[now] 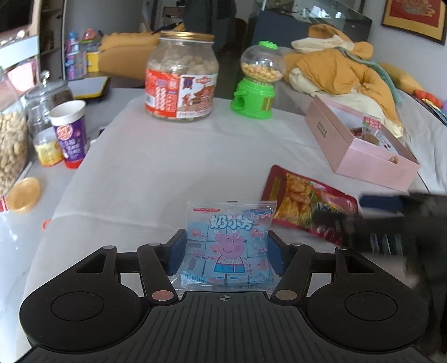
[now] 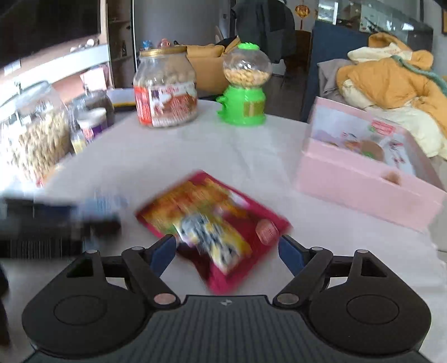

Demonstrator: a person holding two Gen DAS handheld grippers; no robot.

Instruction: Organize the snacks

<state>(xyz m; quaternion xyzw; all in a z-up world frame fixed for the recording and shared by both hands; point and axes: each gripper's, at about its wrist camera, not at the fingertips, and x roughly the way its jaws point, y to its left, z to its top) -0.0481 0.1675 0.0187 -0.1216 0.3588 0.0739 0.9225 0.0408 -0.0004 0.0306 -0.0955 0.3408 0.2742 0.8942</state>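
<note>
My left gripper (image 1: 226,252) clamps the blue packet (image 1: 229,245), my right gripper (image 2: 226,250) gapes over the red pouch (image 2: 215,223); neither is in the pink box (image 1: 363,164) yet.

A white cloth (image 1: 167,156) is covering the table (image 1: 16,245). Behind it, a sofa (image 1: 419,117) is carrying crumpled yellow bedding (image 1: 340,67). A dark blue cabinet (image 1: 282,28) is standing against the far side, with a red framed picture (image 1: 416,16) hanging on the wall. Daylight is illuminating the room evenly.
</note>
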